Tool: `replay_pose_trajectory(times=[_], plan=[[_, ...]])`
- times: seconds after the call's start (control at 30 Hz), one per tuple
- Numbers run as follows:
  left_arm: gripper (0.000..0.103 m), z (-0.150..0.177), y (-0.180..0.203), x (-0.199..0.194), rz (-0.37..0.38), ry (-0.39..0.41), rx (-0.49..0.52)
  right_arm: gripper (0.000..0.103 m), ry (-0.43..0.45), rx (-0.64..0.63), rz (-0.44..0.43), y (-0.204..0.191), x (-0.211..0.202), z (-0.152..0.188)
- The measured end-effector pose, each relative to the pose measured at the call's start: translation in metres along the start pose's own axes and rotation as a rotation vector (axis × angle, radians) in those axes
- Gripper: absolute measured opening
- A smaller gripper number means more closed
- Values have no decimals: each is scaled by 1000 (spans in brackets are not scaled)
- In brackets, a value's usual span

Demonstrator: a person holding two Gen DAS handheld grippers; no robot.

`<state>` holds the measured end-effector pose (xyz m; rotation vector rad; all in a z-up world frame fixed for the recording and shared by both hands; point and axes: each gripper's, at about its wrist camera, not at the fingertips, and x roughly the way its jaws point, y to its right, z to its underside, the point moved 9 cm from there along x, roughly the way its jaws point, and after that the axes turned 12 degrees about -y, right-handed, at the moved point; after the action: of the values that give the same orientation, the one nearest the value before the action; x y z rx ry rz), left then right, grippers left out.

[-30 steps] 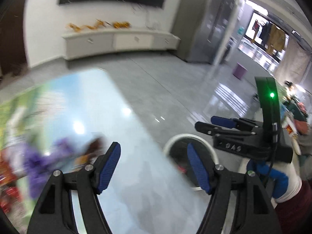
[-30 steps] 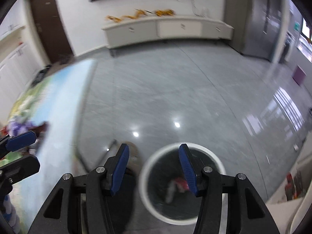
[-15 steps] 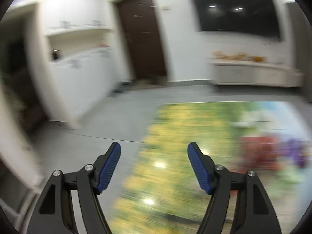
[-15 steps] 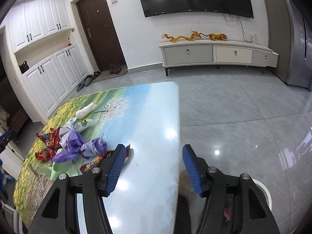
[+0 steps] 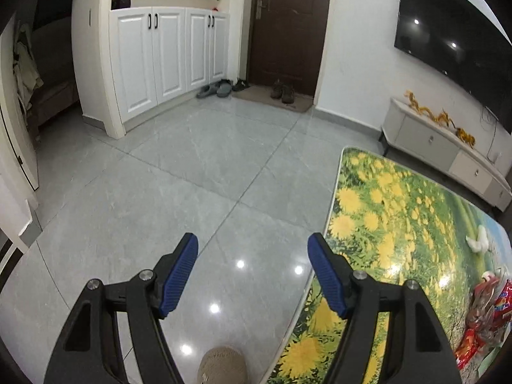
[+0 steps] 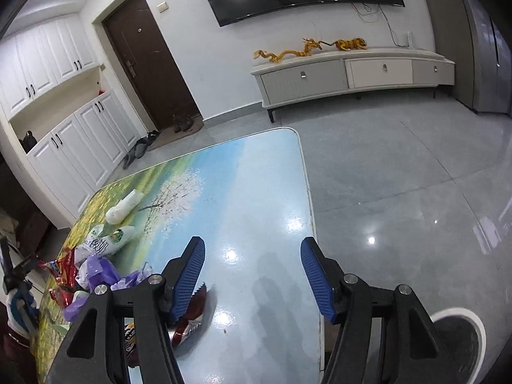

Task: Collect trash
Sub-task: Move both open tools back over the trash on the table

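Observation:
My right gripper (image 6: 251, 275) is open and empty above the printed table (image 6: 256, 192). A dark red wrapper (image 6: 192, 318) lies just under its left finger. Left of it lie a purple bag (image 6: 102, 272), red wrappers (image 6: 65, 272), a white-green packet (image 6: 107, 240) and a white wad (image 6: 124, 206). The white-rimmed bin (image 6: 460, 342) stands on the floor at lower right. My left gripper (image 5: 252, 270) is open and empty over the floor off the table's end (image 5: 377, 224). Red wrappers (image 5: 483, 316) and the white wad (image 5: 480, 240) show at its far right.
A grey tiled floor (image 5: 192, 176) surrounds the table. White cabinets (image 5: 166, 54), a dark door (image 5: 288, 25) and shoes (image 5: 281, 91) stand beyond. A low TV cabinet (image 6: 352, 73) lines the wall. A beige slipper toe (image 5: 222, 364) is below my left gripper.
Both grippers have swung left, away from the bin. The right one now looks over the table and trash; the left one looks past the table's end toward the door. Both stayed open.

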<state>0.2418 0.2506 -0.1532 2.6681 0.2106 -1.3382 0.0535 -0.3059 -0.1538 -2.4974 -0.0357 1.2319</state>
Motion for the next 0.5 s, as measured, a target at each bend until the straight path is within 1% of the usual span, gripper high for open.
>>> replay_pose_trajectory(times=[0.03,0.2,0.23,0.3,0.4,0.5], plan=[[70,5,2,-2,-5,5,-2,60,2,-1,-1,-2,1,-3],[70,3,4,-9,-8,9,-3,60,4,-11,-5,-11,9,-15],[70,-5,11,-5,-4,8,-5,60,7,-14,-4,-12,10,-16],[70,-10,18,-6,3,9,-7,60,2,-23,3,-13,14,-20],[70,-15,32,-4,-12,11,28,60,-7,-38,14,-15,18,-24],[70,-14,33,1,-12,17,29,60,-16,-41,29,-15,22,-28]])
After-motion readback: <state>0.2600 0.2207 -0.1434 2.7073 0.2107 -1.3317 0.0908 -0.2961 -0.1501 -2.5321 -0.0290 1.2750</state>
